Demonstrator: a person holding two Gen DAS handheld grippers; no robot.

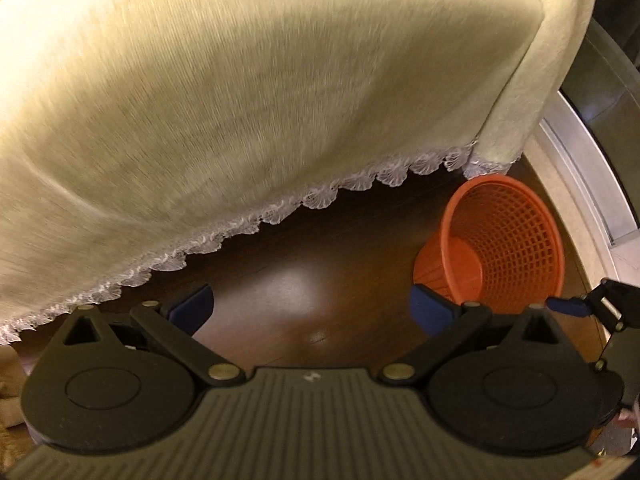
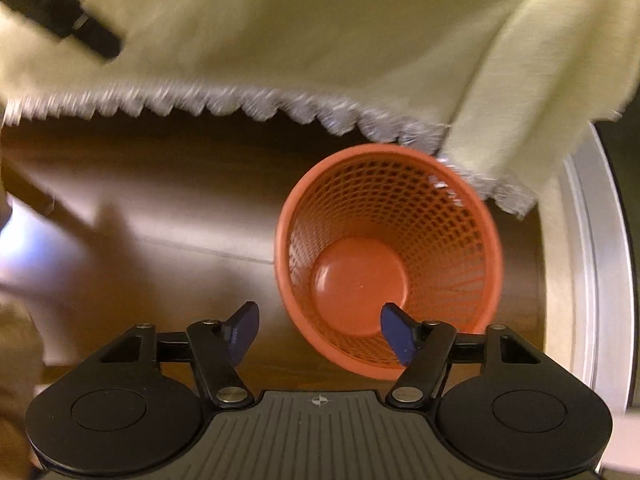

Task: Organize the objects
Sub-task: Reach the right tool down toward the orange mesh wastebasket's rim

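Observation:
An empty orange mesh basket (image 1: 496,240) stands on the dark wooden floor by the corner of a table draped in a cream cloth with lace trim (image 1: 240,100). My left gripper (image 1: 310,312) is open and empty, above the floor to the left of the basket. My right gripper (image 2: 318,330) is open and empty, just above the basket (image 2: 384,256), with its right finger over the near rim. The right gripper's tip also shows at the right edge of the left wrist view (image 1: 576,306). The left gripper's body shows blurred at the top left of the right wrist view (image 2: 60,12).
The cream tablecloth (image 2: 320,32) hangs above and behind the basket. A pale door frame or sill (image 1: 588,176) runs along the right; it also shows in the right wrist view (image 2: 596,264). Dark floor (image 1: 304,272) lies to the basket's left.

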